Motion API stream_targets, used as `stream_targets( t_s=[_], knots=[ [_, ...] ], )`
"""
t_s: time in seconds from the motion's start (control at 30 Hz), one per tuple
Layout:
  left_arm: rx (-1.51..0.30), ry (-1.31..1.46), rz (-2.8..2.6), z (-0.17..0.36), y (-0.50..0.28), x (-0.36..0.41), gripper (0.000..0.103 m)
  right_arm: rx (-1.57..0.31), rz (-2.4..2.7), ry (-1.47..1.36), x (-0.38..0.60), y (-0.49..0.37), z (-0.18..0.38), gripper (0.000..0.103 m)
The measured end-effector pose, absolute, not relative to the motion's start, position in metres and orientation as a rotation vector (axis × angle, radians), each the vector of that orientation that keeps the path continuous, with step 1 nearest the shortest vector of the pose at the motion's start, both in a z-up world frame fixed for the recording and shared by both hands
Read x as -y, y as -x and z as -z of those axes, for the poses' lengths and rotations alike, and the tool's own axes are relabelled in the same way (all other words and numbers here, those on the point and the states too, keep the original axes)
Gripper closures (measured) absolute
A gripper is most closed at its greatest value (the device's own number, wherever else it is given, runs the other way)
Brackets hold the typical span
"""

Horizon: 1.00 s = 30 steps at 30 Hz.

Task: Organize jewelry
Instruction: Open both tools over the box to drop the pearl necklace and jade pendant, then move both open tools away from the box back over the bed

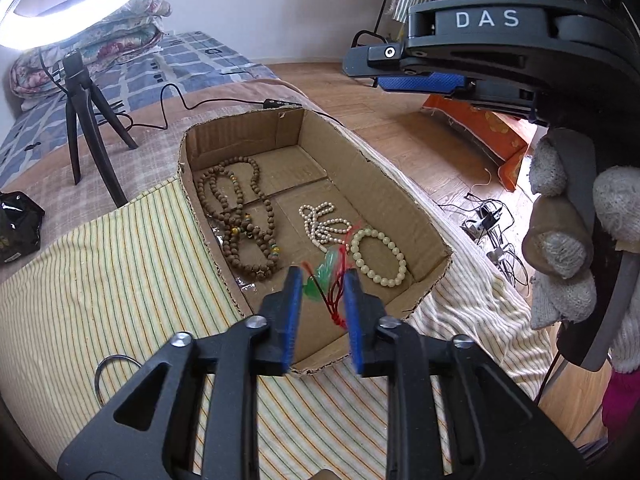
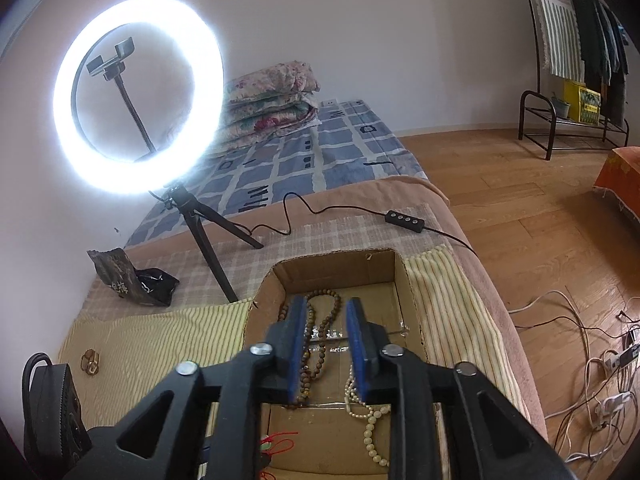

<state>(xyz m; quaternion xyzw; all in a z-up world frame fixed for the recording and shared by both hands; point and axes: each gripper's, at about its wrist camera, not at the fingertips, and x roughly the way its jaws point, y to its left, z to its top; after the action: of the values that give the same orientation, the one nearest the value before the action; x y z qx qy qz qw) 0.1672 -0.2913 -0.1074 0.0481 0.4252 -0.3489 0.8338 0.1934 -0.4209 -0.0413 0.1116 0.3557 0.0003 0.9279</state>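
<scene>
Lying between left gripper (image 1: pixel 322 276): red-corded pendant (image 1: pixel 329 280).

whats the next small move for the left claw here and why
Probably lift the left claw up out of the cardboard box. Its pads stand apart and the red-corded green pendant looks to lie loose in the box between them, beside the pale bead bracelet.

Ring light (image 2: pixel 136 96): I see it lit, on a black tripod (image 2: pixel 212 248) standing on the bed.
Cable remote (image 2: pixel 405 216): lies on the checked cover behind the tripod.
Black foil bag (image 2: pixel 136 280): beside the wall, crumpled.
Folded quilts (image 2: pixel 272 100): stacked at the far end of the bed.
Clothes rack (image 2: pixel 576 40): far right, garments hanging.
Floor cables (image 2: pixel 600 380): I see them tangled on the wooden floor.
</scene>
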Motion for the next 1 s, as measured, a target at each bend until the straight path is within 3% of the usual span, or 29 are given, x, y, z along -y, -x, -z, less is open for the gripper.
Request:
stream_targets(
  t_s=[0.07,0.13,0.3,0.43,0.6,0.67,0.7,0.77,1.0],
  knots=[
    [-0.892,-0.092,0.730,0.107,-0.168,0.289,0.058,-0.731,0.003,-0.229,0.421,-0.193,0.041,0.072],
    [-0.894,-0.090,0.732,0.106,-0.169,0.287,0.058,-0.728,0.013,-0.230,0.422,-0.192,0.040,0.070],
    [-0.899,-0.070,0.721,0.105,-0.172,0.281,0.058,-0.712,0.043,-0.233,0.423,-0.188,0.037,0.047],
    [-0.895,-0.068,0.712,0.103,-0.172,0.276,0.058,-0.705,0.063,-0.229,0.424,-0.185,0.035,0.040],
    [-0.899,-0.073,0.709,0.102,-0.170,0.270,0.058,-0.693,0.097,-0.245,0.427,-0.182,0.032,0.018],
    [-0.902,-0.076,0.711,0.101,-0.169,0.268,0.054,-0.692,0.105,-0.255,0.428,-0.180,0.031,0.016],
    [-0.902,-0.076,0.711,0.101,-0.168,0.267,0.045,-0.693,0.111,-0.257,0.428,-0.179,0.031,0.015],
    [-0.893,-0.074,0.702,0.099,-0.166,0.264,0.037,-0.694,0.122,-0.251,0.426,-0.178,0.031,0.012],
    [-0.868,-0.069,0.682,0.090,-0.160,0.257,0.036,-0.688,0.149,-0.229,0.419,-0.172,0.029,0.003]
  ],
)
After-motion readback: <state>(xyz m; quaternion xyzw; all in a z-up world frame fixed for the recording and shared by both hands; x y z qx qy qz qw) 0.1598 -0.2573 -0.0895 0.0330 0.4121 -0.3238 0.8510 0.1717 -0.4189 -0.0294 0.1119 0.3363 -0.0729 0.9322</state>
